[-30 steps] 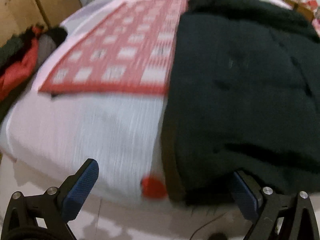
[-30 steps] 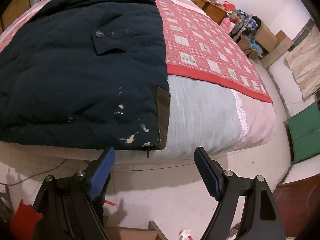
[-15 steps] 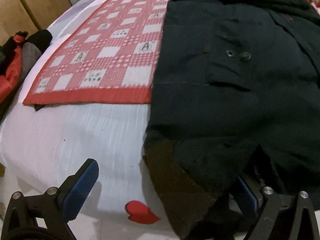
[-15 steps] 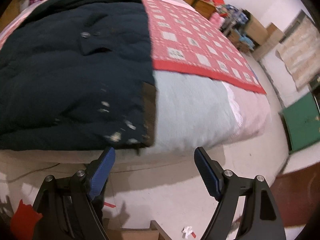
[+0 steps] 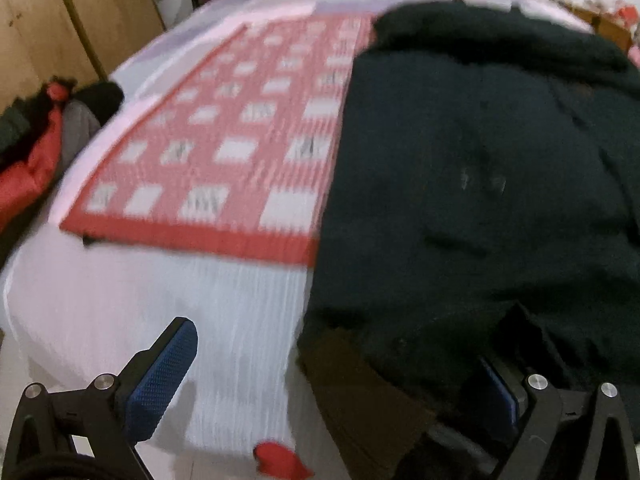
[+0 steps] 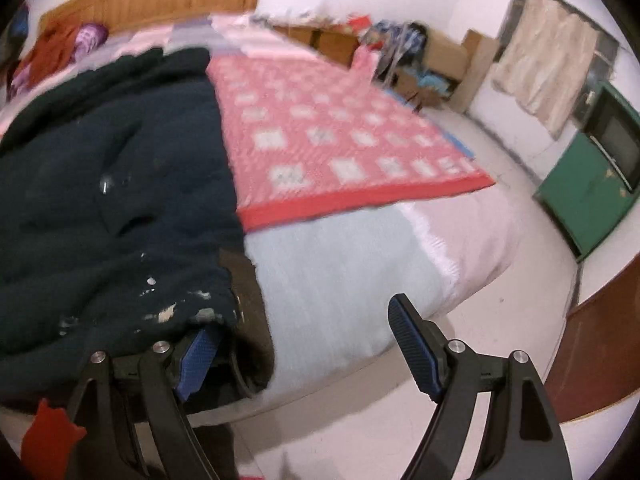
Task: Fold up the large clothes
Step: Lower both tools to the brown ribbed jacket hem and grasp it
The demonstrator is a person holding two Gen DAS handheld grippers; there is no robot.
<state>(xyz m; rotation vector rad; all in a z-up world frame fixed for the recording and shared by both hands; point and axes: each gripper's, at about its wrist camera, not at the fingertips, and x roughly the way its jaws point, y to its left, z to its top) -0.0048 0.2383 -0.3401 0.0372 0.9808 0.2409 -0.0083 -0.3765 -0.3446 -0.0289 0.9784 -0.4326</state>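
A large dark padded coat (image 5: pixel 480 200) lies spread on the bed, its hem at the near edge. In the left wrist view my left gripper (image 5: pixel 332 380) stands wide open. The coat's brown-lined corner (image 5: pixel 360 392) hangs between its fingers and covers most of the right finger (image 5: pixel 500 390). In the right wrist view the coat (image 6: pixel 100 200) fills the left side. My right gripper (image 6: pixel 306 352) is open too. Its left finger (image 6: pixel 198 354) sits under the paint-flecked hem, and its right finger (image 6: pixel 412 348) is over the pale sheet. Neither gripper's pads press the cloth.
A red checked blanket (image 5: pixel 240 152) (image 6: pixel 340 140) lies beside the coat on the pale bed sheet (image 6: pixel 340 272). Clothes are piled (image 5: pixel 32 148) left of the bed by a wooden wardrobe (image 5: pixel 60 20). A green cabinet (image 6: pixel 592 184) and boxes (image 6: pixel 432 60) stand right of it.
The right gripper rolled and closed in on the coat's corner; its left finger now sits under the hem. The left gripper stays at the other corner, its view only shifted.
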